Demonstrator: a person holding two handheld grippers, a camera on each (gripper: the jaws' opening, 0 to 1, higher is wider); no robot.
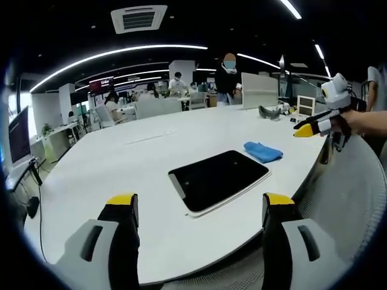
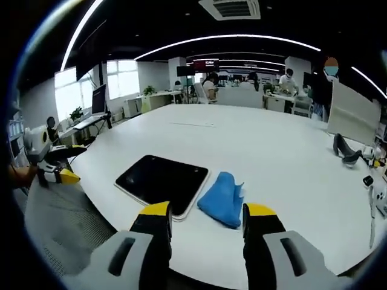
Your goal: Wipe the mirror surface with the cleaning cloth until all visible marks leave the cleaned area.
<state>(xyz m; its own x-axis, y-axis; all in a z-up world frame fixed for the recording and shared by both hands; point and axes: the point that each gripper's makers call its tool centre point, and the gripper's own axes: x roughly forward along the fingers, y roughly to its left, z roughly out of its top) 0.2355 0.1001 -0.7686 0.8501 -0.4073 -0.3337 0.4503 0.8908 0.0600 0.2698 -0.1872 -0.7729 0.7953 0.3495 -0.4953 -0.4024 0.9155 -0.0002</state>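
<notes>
Left gripper view: the left tongs rise from the lower edge with jaws spread wide and nothing between them, held above the near edge of a large white counter. The mirror, a dark rectangular slab with a pale rim, lies flat on the counter just beyond the jaws. The blue cleaning cloth, crumpled, lies close beyond the mirror's far right corner; whether it touches the rim cannot be told from this angle. The right tongs enter from the right, held in a hand over the counter's edge; their jaws appear nearly closed, though at this size that is uncertain.

Right gripper view: the right tongs stand wide open and empty. The mirror lies ahead of the left jaw and the cleaning cloth just beside its right edge, between the jaws. The left tongs show at far left, beside a mesh chair back.
</notes>
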